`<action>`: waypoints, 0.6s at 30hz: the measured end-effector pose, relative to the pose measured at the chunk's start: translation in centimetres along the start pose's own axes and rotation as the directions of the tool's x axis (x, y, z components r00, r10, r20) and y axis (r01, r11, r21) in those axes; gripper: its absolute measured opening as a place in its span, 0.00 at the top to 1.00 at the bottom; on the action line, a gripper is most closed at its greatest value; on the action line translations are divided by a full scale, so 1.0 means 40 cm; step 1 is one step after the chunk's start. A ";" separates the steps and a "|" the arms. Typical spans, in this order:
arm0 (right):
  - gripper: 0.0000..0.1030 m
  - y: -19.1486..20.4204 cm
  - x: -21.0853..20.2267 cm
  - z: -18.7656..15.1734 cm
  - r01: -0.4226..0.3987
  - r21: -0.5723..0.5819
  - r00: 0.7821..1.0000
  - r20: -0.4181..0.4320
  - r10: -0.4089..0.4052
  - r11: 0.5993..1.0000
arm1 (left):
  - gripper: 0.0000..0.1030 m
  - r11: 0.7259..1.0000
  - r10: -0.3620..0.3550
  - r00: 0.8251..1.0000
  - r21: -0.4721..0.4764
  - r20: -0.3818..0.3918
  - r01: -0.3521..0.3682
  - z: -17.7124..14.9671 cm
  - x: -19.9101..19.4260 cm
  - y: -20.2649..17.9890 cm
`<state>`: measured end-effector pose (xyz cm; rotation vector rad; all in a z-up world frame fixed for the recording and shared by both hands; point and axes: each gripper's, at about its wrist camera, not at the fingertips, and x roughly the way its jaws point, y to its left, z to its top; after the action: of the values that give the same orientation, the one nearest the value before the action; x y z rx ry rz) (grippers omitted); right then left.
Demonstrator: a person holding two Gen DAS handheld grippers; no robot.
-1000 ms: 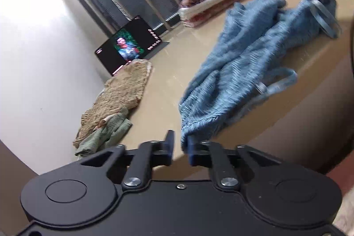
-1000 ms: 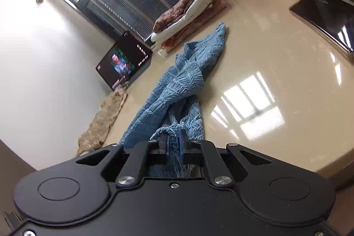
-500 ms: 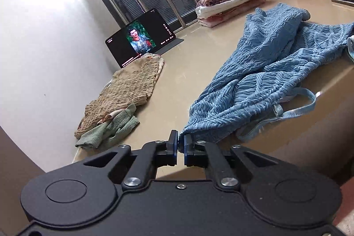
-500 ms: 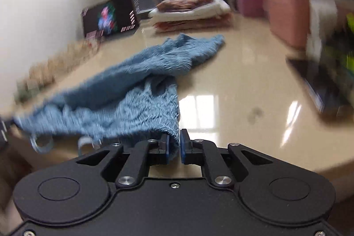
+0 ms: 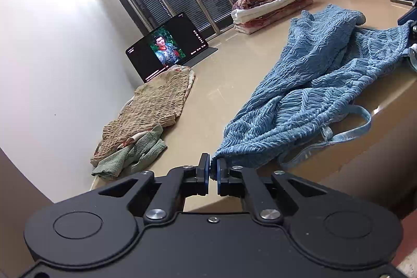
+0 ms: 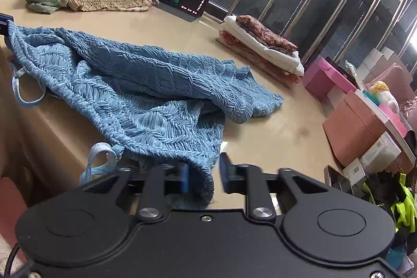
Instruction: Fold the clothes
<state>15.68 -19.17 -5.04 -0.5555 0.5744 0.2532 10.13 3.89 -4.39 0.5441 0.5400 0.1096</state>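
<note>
A: Where's the blue garment (image 5: 307, 95)?
B: Spread across the table (image 5: 229, 74), straps over its edge.
A: Grippers?
B: Left gripper (image 5: 213, 171) pinches its corner at 6 o'clock; right gripper (image 6: 203, 173) jaws parted around the hem.

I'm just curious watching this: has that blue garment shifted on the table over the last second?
Yes. The blue garment first ran as a narrow strip toward the folded pile; it is now spread sideways along the table edge, well short of that pile.

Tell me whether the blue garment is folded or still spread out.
Not folded: the blue garment lies rumpled across the table, straps dangling over the edge.
</note>
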 end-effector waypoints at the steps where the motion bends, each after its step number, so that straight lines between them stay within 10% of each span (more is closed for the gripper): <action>1: 0.90 0.001 0.002 0.001 0.001 0.004 1.000 -0.005 -0.001 1.000 | 0.94 1.000 0.000 1.000 -0.003 -0.003 0.000 -0.001 0.002 0.001; 12: 0.97 -0.100 -0.032 0.002 -0.096 0.353 0.992 0.105 0.062 0.931 | 0.90 0.996 0.010 0.998 -0.083 -0.054 -0.015 0.010 0.037 -0.007; 18: 0.98 -0.183 -0.082 0.028 -0.222 0.533 0.959 0.269 0.086 0.816 | 0.42 0.985 0.092 0.994 -0.145 -0.057 -0.099 0.016 0.051 -0.015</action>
<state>16.25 -24.81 0.73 0.0989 0.4343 0.2849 12.18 3.56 -5.16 0.4237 0.5500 0.2529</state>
